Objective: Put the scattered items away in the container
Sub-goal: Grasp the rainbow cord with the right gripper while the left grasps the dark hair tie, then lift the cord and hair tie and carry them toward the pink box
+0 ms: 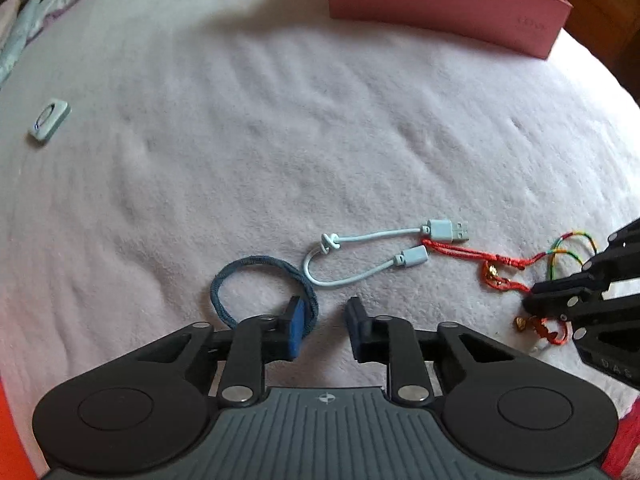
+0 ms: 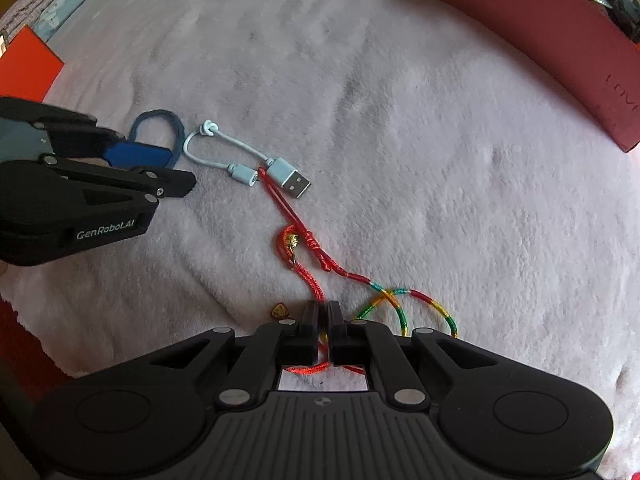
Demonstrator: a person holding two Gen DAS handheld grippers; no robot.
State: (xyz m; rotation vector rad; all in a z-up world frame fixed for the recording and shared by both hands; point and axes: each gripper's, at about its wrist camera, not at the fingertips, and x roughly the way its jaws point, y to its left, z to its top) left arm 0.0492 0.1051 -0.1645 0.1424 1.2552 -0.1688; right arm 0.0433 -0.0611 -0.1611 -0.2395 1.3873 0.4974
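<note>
Right gripper (image 2: 323, 320): jaws clamped on red cord (image 2: 308, 276), apparently to lift it. Left gripper (image 1: 322, 332): jaws narrow, one pad inside blue hair tie (image 1: 262, 286), grip uncertain. White cable (image 1: 376, 256) lies between them on blanket (image 1: 280, 120). Pink box (image 1: 440, 4) sits well beyond.

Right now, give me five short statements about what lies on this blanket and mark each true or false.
1. The right gripper is shut on the red cord. True.
2. The cable is inside the pink box. False: it lies on the blanket.
3. The blue hair tie lies at the left gripper. True.
4. The cable has a knot. True.
5. The small square gadget touches the cable. False: it lies far off by itself.
</note>
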